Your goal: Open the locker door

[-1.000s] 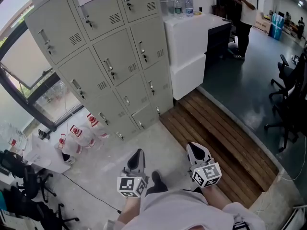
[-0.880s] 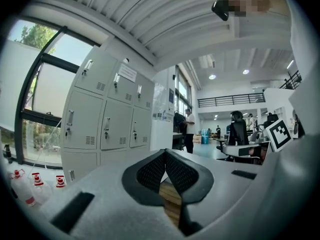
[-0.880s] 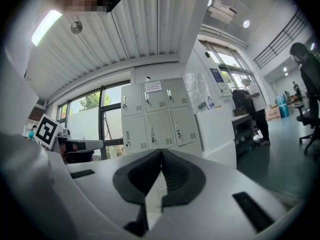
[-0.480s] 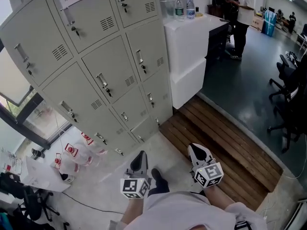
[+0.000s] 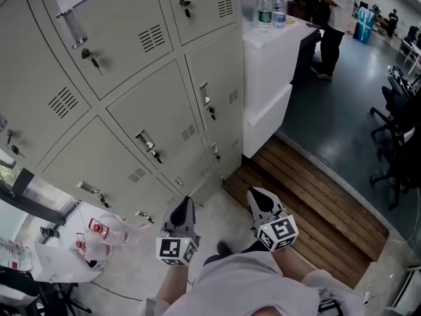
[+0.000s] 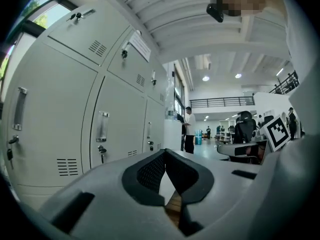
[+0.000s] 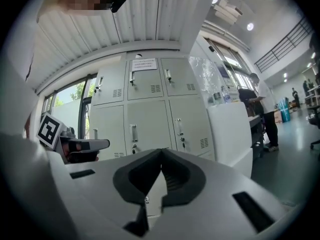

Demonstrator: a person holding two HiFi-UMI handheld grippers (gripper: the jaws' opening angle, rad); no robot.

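Head view, near to far. Both claws are held level at the person's waist. The left claw (image 5: pixel 183 208) and the right claw (image 5: pixel 257 199) point at the locker bank (image 5: pixel 79 110), which rises just beyond them and leans away to the far left. Each claw is pressed together at the tips and carries nothing; the left gripper view (image 6: pixel 165 154) and the right gripper view (image 7: pixel 161 152) both show pads meeting with only background behind.

The relation that matters is that the locker door (image 5: pixel 168 127) in the middle row lies ahead and above the claws, not yet within touch. Its handle (image 5: pixel 145 139) is a slim bar whose long axis runs upright along the door's left edge, with a key below it. In the right gripper view that handle (image 7: pixel 133 133) stands almost straight over the claw. In the left gripper view a like handle (image 6: pixel 102 126) sits off to the left. The right claw therefore looks better lined up, though the left stands nearer the bank.

To the right of the bank are wooden decking (image 5: pixel 309 203) and, farther off, a white desk (image 5: pixel 263 58) bearing bottles (image 5: pixel 264 8).

Compared with a second ago, the lockers fill far more of the head view and the floor between them and the claws has shrunk: the person has walked both claws toward the doors.
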